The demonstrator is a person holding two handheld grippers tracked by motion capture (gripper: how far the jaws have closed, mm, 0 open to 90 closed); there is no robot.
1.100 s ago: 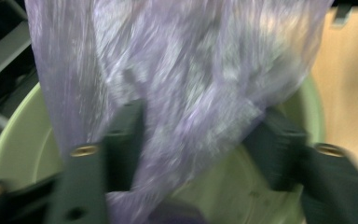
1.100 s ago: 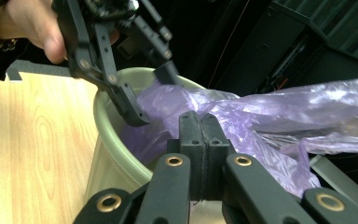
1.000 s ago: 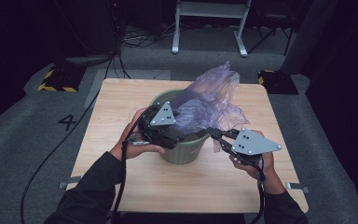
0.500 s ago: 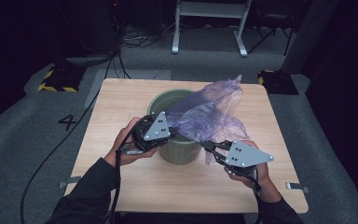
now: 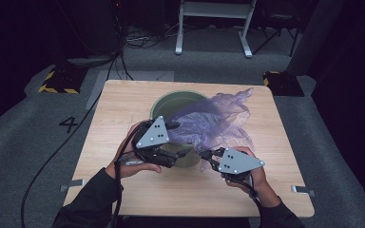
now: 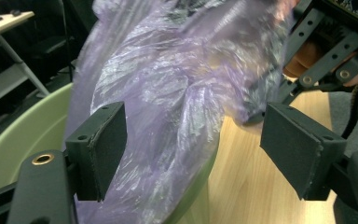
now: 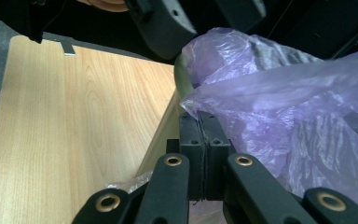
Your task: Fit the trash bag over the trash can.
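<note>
At a wooden table (image 5: 123,104), right tongs (image 5: 208,156) pinch a purple plastic bag (image 5: 214,124) over a green bin (image 5: 171,102); left tongs (image 6: 193,149), just reopened, gape around it.

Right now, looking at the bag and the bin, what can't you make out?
- Bin inside: high view, the bag drapes over it.
- Bin base: left gripper covers it.
- Bag edge between right gripper fingers: right gripper view, shut pads hide it.
- Bag top: left gripper view, blurred.

Bag (image 5: 214,123) drapes over bin (image 5: 171,102) on table (image 5: 123,104).
</note>
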